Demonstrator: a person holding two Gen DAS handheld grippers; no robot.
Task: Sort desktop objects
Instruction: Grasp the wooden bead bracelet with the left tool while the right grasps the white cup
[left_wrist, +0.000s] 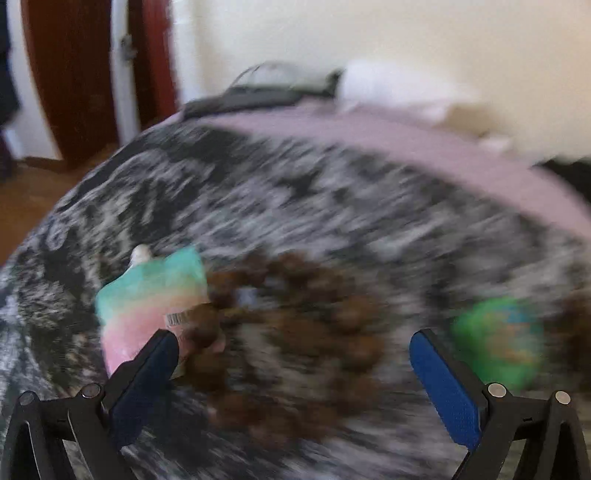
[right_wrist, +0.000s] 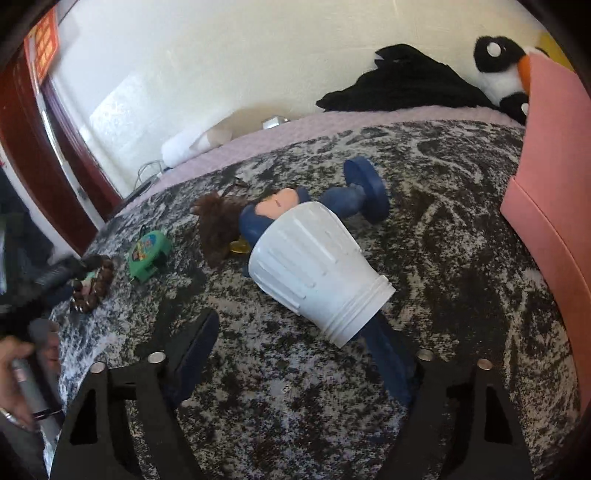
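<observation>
Desktop objects lie scattered over the black-and-white patterned cloth (right_wrist: 461, 236), waiting to be sorted, and I take the white ribbed jar (right_wrist: 314, 269) as my marker for all of them. It lies on its side, tapered, its threaded open mouth turned toward me, with no lid on it that I can see.

My right claw (right_wrist: 299, 354) points down at the jar's mouth. Its jaws are spread, and the jar's rim sits near the right-hand pad; I cannot tell whether that pad touches it, and nothing is pinched. My guess is that I am lining up on the neck because the ribbed body looks too wide to grip.

Just behind the jar lies a figurine (right_wrist: 291, 201) in blue with a brown wig, toppled with its round blue base pointing away. Left of the jar sits a small green toy (right_wrist: 147, 254). Farther left again, a loop of brown wooden beads (right_wrist: 94, 286) rests where my left claw (left_wrist: 295, 369) hovers.

That view is badly blurred. My left jaws stand wide apart above the bead loop, holding nothing, and a pastel packet (left_wrist: 147, 295) lies beside the left pad. To the right of the jar rises a pink box (right_wrist: 554, 184), possibly the place for sorted things.
</observation>
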